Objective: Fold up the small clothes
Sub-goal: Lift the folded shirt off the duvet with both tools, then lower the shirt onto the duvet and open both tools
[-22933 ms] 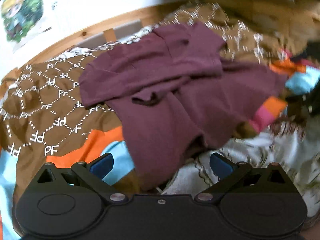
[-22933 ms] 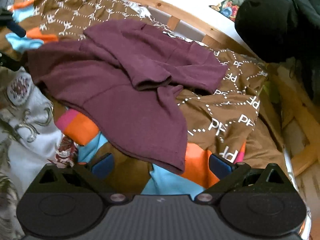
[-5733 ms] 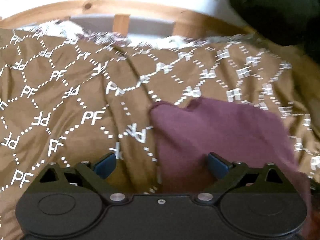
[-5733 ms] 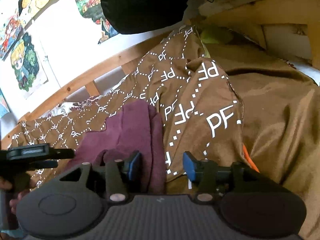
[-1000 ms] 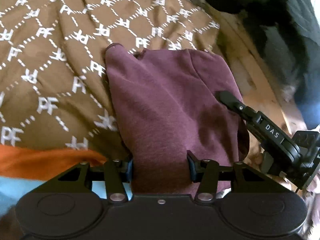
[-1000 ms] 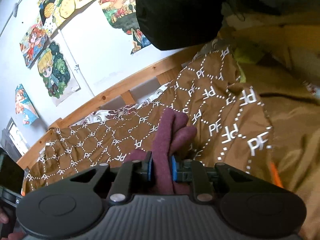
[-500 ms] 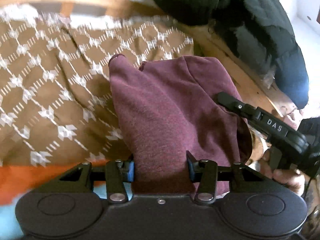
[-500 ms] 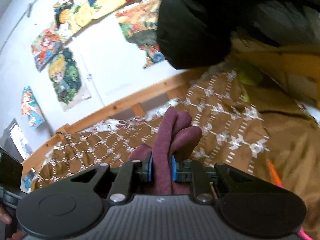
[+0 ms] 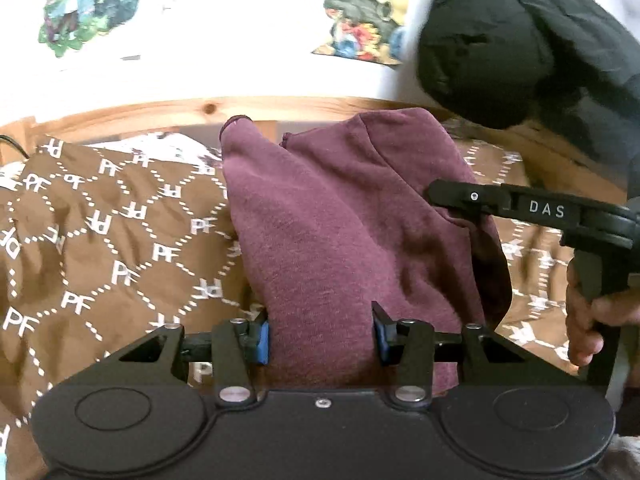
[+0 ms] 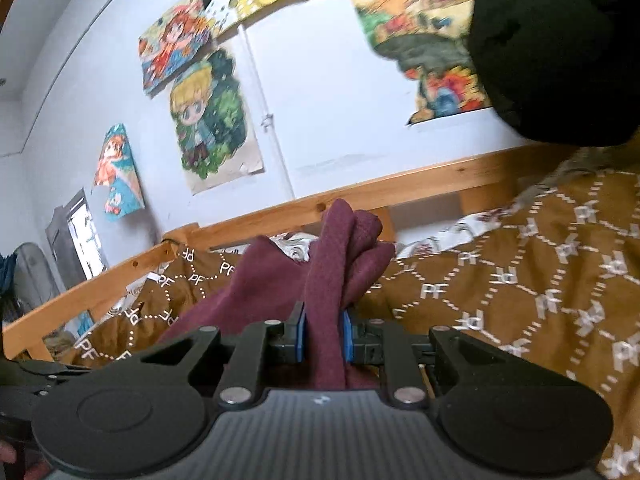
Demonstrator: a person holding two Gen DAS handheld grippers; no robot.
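Two grippers, left gripper (image 9: 320, 332) and right gripper (image 10: 323, 332), clamp the folded maroon garment (image 9: 344, 216), lifting it clear of the patterned bedspread (image 9: 100, 240), seemingly for carrying.

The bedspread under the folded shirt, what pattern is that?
Brown bedspread with white dotted diamonds and "PF" letters; clearest in the left wrist view.

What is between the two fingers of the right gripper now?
In the right wrist view, a bunched fold of the maroon shirt fills the gap of the right gripper; both blue pads press against it, with nothing else between them.
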